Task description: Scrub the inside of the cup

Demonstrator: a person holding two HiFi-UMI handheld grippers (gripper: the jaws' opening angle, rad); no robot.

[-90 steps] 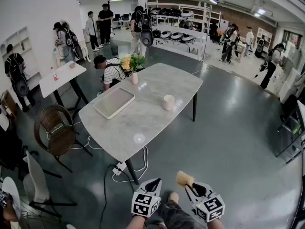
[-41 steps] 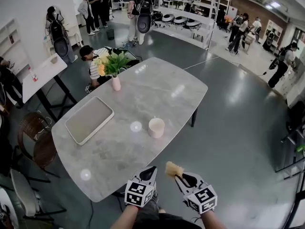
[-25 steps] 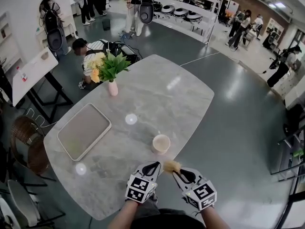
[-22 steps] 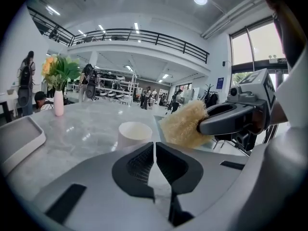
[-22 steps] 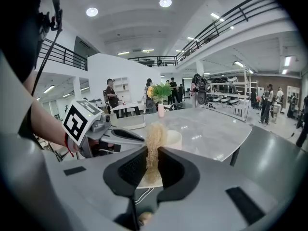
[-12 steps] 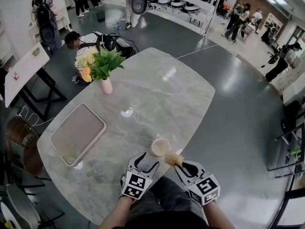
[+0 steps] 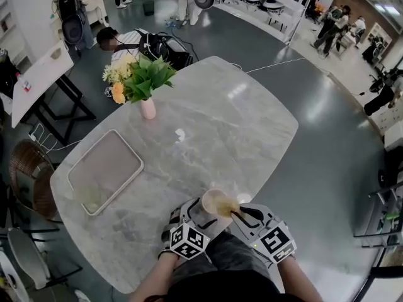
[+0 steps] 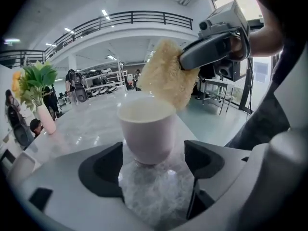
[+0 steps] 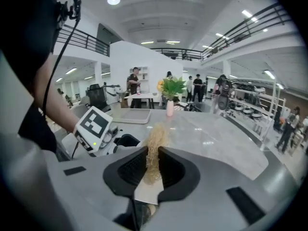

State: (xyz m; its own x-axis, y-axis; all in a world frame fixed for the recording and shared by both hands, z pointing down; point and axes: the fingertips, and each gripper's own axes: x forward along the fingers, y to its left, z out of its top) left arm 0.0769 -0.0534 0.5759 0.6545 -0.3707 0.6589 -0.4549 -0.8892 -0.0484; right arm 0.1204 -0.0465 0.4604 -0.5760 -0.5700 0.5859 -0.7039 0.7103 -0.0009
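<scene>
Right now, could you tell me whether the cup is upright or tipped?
Upright: the cup stands on its base on the table, rim facing up.

A grey marble table stands on glossy grey floor, wicker chair and white side table alongside.

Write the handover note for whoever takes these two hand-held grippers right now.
Left hand-held gripper: jaws wide apart, having just been opening. The cup stands between them, but neither pad presses on it.
Right hand-held gripper: shut on the scrubbing pad, which hangs at the cup's rim on the right-hand side.
Cup: upright on the table, close to the near edge.
Done: pad picked up and brought to the cup; left gripper placed around the cup.
Left: close the left jaws to steady the cup, push the pad inside and scrub the inner wall and bottom.
</scene>
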